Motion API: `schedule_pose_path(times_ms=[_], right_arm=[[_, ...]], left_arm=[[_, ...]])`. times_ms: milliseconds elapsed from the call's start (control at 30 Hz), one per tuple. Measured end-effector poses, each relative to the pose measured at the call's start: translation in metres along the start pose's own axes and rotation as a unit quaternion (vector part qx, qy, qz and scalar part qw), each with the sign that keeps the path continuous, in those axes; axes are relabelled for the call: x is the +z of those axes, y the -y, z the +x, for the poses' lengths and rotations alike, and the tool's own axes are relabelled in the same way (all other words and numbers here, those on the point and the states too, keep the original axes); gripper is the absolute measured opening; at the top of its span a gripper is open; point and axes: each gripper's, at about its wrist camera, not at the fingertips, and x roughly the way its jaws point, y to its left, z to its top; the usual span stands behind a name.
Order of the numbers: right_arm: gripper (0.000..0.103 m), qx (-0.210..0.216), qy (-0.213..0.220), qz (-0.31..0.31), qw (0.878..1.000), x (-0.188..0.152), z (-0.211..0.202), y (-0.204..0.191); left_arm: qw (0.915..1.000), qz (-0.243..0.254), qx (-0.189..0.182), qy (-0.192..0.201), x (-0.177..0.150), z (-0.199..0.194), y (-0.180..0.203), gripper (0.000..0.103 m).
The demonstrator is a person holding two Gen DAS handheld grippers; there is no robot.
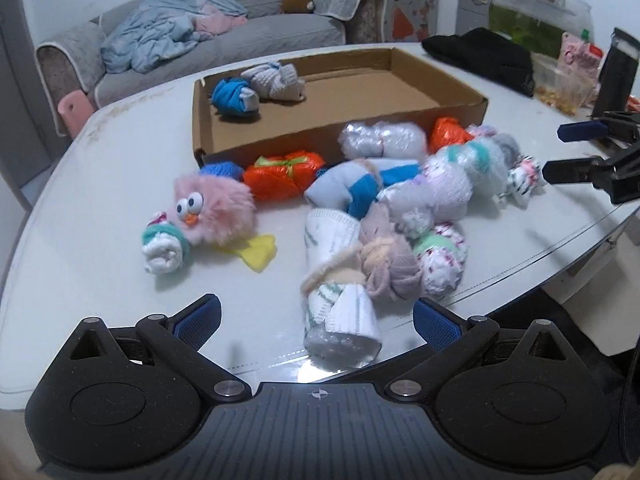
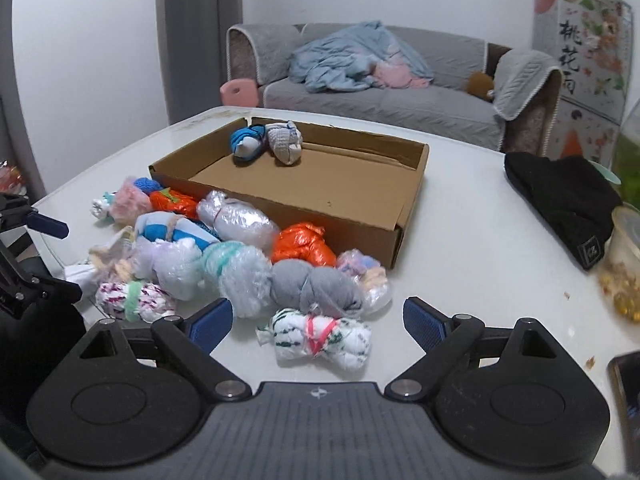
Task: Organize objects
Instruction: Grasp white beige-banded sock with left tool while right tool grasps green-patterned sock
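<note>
Left wrist view. We see the left gripper (image 1: 316, 316) with its jaws spread wide and nothing pinched, hovering over the near end of a pile of rolled socks on the white table (image 1: 100, 184). A white sock roll (image 1: 340, 304) lies between the blue pads without being pressed. Beyond the pile stands the cardboard tray (image 1: 360, 120), with a blue sock ball (image 1: 234, 96) and a grey sock ball (image 1: 276, 80) already at its far left end. A pink fluffy toy (image 1: 216, 206) lies at the pile's left. The right gripper (image 1: 576, 152) enters from the right edge, also spread.

Right wrist view. The right gripper (image 2: 318, 320) is spread and empty above a white roll with a pink band (image 2: 320, 338); just beyond it lies a grey sock pair (image 2: 316, 286) and an orange roll (image 2: 304, 246). The tray's near wall (image 2: 320, 216) stands between pile and tray floor.

Risks, as we judge them: the rolls touch one another, so closing on one may catch or drag a neighbour; a loosely tied roll may unravel; a low carry may strike the tray's near wall. Both grippers work the same pile and may collide. A black cloth (image 2: 560, 200) and a clear tub (image 2: 624, 248) sit to the right, well apart from the pile.
</note>
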Motion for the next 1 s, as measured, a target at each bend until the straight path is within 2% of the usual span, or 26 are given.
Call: schedule_pose_path(times_ms=[167,367,500,633,767,800,867,900,1000], right_arm=[[0.091,-0.032,-0.003,-0.008,0.999,-0.016,0.016,-0.009],[0.091,-0.058,-0.004,0.006,0.998,-0.028,0.025,-0.013],[0.091,-0.067,-0.009,0.018,0.998,-0.031,0.026,-0.011],[0.089,-0.074,-0.010,0.027,0.997,-0.032,0.026,-0.009],[0.081,-0.075,-0.012,0.032,0.997,-0.031,0.026,-0.006],[0.075,-0.075,-0.014,0.033,0.997,-0.031,0.027,-0.006],[0.064,-0.070,-0.014,0.039,0.997,-0.032,0.026,-0.005],[0.063,-0.067,-0.014,0.042,0.997,-0.032,0.025,-0.004],[0.062,-0.068,-0.011,0.041,0.997,-0.032,0.024,-0.004]], left_arm=[[0.9991,0.005,0.038,-0.018,-0.008,0.018,-0.005,0.102],[0.9991,-0.010,0.040,-0.014,-0.004,0.019,-0.016,0.102],[0.9991,0.020,0.037,0.003,0.002,0.018,-0.009,0.102],[0.9987,0.042,0.030,0.002,0.008,0.025,-0.007,0.097],[0.9996,0.028,-0.003,-0.002,0.009,0.028,-0.012,0.079],[0.9996,0.025,-0.009,-0.003,0.009,0.028,-0.013,0.076],[0.9995,0.026,-0.020,0.000,0.009,0.025,-0.012,0.053],[0.9993,0.028,-0.025,0.000,0.009,0.024,-0.011,0.046],[0.9991,0.034,-0.027,0.001,0.008,0.022,-0.008,0.044]])
